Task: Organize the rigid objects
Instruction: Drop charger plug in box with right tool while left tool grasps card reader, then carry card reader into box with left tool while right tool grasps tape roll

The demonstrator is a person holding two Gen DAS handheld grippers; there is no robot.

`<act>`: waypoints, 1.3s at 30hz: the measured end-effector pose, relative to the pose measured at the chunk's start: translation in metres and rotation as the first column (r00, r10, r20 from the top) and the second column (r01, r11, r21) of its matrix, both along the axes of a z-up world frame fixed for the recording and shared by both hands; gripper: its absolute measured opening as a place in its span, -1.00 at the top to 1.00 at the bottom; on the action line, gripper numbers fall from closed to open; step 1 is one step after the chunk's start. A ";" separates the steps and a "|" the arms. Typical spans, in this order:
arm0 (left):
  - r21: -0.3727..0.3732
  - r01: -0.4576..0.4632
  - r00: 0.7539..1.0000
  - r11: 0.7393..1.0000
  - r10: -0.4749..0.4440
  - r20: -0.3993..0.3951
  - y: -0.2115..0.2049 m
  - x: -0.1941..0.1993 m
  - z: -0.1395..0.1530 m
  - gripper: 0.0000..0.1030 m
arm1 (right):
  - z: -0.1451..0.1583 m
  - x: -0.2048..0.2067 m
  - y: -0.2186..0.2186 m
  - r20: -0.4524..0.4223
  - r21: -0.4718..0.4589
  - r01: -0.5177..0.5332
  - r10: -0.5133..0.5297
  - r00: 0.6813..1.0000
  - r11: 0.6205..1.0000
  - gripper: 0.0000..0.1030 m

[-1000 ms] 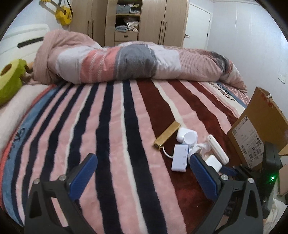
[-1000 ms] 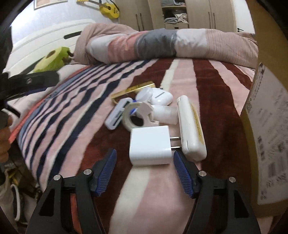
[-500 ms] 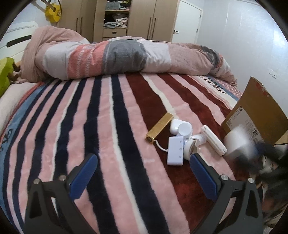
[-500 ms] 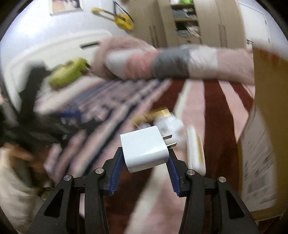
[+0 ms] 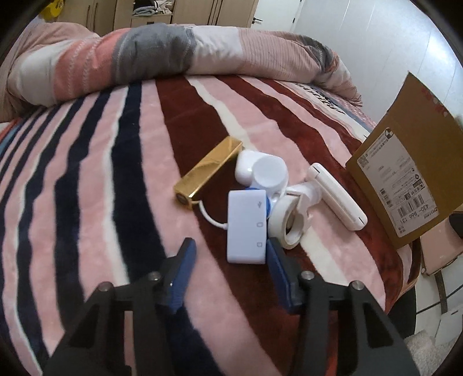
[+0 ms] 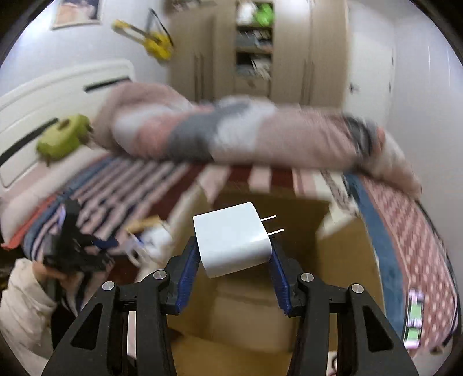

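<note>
Gripping the white charger (image 6: 233,238) between both blue pads, your right gripper (image 6: 233,261) holds it in the air above the open cardboard box (image 6: 260,303), prongs pointing right; judging by that, this 1 item is about to be dropped in, though it is not yet released. I can make out nothing else inside the box, since that view is blurred. Your left gripper (image 5: 228,264) sits low over the striped blanket (image 5: 86,202) with its jaws spread; the right pad is beside the near end of the white USB hub (image 5: 246,227) and the left pad stands off to the side, so the hub is only partly framed and not clamped. Just past the hub lie the rest of the pieces in 1 tight cluster: a white ring-shaped clip (image 5: 290,224) touching the hub's right edge, a gold bar (image 5: 209,172) up to the left, a round white earbud-style case (image 5: 262,172) beside the bar, and a long white stick-shaped device (image 5: 335,199) to the right, near the box wall (image 5: 405,173). So I count 5 items still on the bed, and the job looks to be in its early part. Beyond them the rolled duvet (image 5: 173,55) lies across the bed, with wardrobes (image 5: 179,11) behind.
</note>
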State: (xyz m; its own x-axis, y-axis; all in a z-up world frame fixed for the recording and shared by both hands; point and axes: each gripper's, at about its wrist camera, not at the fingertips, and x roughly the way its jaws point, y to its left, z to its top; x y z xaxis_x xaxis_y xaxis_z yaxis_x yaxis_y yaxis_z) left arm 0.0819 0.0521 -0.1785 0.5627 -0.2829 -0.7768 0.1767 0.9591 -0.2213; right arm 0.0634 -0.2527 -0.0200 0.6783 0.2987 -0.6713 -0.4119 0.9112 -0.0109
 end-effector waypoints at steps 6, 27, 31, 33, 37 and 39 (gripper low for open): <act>-0.006 -0.005 1.000 1.000 0.005 -0.006 -0.004 0.010 -0.003 0.15 | -0.023 0.004 -0.011 -0.071 -0.005 0.015 -0.016 0.997 1.000 0.16; -0.039 -0.031 0.994 0.999 0.035 0.099 0.024 -0.038 0.057 0.80 | 0.001 -0.031 0.128 0.046 0.158 -0.384 0.382 0.923 0.910 0.13; -0.018 -0.028 0.997 0.999 0.030 0.071 0.035 -0.048 0.048 0.80 | -0.055 -0.025 0.166 -0.062 0.138 -0.391 0.402 0.914 0.910 0.14; -0.031 -0.025 0.999 0.999 0.026 0.026 0.037 -0.047 0.031 0.80 | -0.083 -0.021 0.172 -0.114 0.138 -0.370 0.385 0.916 0.919 0.14; -0.071 -0.032 0.999 0.997 0.031 -0.021 0.039 -0.045 0.004 0.78 | -0.121 -0.013 0.173 -0.165 0.128 -0.327 0.345 0.924 0.936 0.14; -0.095 -0.054 0.998 0.994 0.052 -0.019 0.042 -0.044 -0.001 0.75 | -0.129 -0.008 0.173 -0.153 0.126 -0.316 0.333 0.930 0.940 0.14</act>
